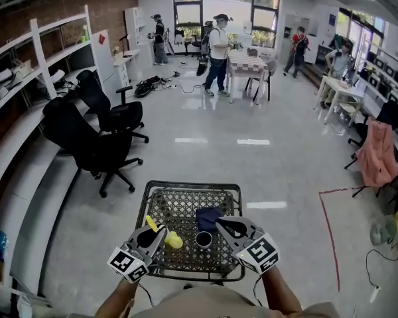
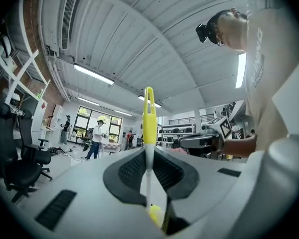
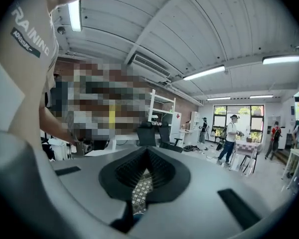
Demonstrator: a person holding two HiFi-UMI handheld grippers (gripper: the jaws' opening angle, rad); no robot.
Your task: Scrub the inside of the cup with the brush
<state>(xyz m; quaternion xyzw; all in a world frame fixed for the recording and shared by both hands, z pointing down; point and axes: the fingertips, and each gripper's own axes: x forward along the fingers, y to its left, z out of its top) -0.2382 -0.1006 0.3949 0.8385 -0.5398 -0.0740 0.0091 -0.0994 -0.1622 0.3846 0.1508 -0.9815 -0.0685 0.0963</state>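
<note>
Left hand-held gripper (image 2: 149, 156) is clamped tight on the brush (image 2: 149, 118), with the yellow handle poking up past the jaws. From the head view, the yellow end of it hangs off to the left of the cup (image 1: 203, 239), not in it. Right hand-held gripper (image 3: 145, 158) is fully closed with nothing in it, just a sliver of the mesh surface (image 1: 179, 204) showing through. The cup sits upright on that surface between the two, and nobody's got hold of it. There's a blue cloth (image 1: 209, 216) just behind it. So tool in hand: check. My guess is the actual scrubbing is all yet to do, plus steadying the cup.
</note>
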